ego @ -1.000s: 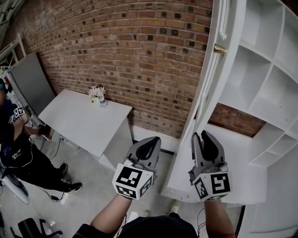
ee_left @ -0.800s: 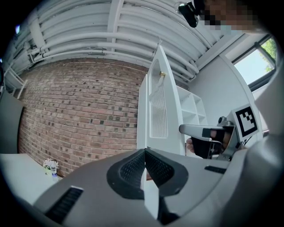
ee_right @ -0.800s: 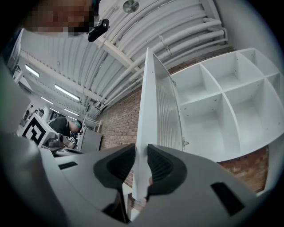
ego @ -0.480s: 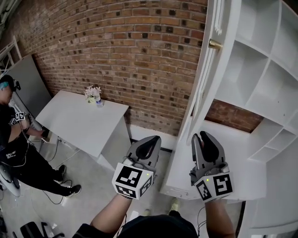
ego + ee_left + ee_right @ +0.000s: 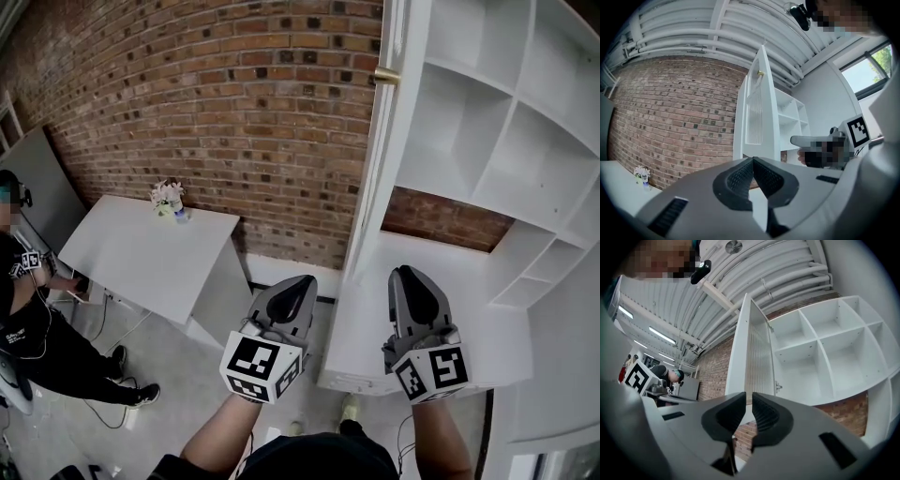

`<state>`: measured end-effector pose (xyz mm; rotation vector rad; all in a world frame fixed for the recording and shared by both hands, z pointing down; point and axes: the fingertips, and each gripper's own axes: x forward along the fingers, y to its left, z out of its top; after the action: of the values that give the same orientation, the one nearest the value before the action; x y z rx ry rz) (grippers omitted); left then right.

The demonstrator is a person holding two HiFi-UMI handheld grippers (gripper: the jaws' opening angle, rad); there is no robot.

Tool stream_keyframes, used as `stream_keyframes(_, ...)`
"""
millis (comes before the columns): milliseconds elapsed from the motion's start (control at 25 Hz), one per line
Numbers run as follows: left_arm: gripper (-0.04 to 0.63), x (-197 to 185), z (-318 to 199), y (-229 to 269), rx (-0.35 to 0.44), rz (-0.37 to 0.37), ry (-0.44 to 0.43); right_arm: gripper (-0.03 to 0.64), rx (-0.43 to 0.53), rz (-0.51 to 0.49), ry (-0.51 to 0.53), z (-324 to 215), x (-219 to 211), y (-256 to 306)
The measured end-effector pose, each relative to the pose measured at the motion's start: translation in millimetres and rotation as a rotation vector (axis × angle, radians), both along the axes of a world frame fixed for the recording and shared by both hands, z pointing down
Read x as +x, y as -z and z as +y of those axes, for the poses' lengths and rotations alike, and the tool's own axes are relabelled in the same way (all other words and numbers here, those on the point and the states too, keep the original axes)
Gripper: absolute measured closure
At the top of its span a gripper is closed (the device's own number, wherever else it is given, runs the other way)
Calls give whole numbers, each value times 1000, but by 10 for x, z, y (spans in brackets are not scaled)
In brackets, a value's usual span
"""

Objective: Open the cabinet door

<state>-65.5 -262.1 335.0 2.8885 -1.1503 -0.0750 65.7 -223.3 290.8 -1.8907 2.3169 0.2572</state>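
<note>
The cabinet door point(image 5: 370, 187) and the shelves point(image 5: 487, 141) beside it are painted white, smooth with a soft sheen. The door's recessed panel is finely ribbed, and its knob point(image 5: 386, 77) is bright, polished brass-coloured metal. The brick wall point(image 5: 234, 112) is rough and matt. The left gripper point(image 5: 298, 286) has a matt grey plastic shell, with black ridged pads point(image 5: 740, 176) that look rubbery.

An open white door point(image 5: 375, 159) stands edge-on straight ahead and splits the way forward. To its right, open-fronted shelves point(image 5: 469, 122) can be reached into, barred only by their own dividers and the white ledge point(image 5: 441, 281) below. To its left, free air runs back to a brick wall point(image 5: 234, 112). A brass knob point(image 5: 386, 77) juts out near the door's top. Farther left, a white table point(image 5: 141, 253) and a person point(image 5: 28, 309) crowd that side.
</note>
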Motion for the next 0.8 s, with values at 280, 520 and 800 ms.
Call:
stream_keyframes(280,589,114,60,-17,-4,0,-22,595,-51,-10,-57,95,277,-205)
stream_keyframes(520,589,140,93,-18,-10,3,-30,600,-101,17,-90,157,422,-365)
stream_keyframes(800,589,163,72,-116,-25,0,-27,604,-154,30,-125,214,604,-565)
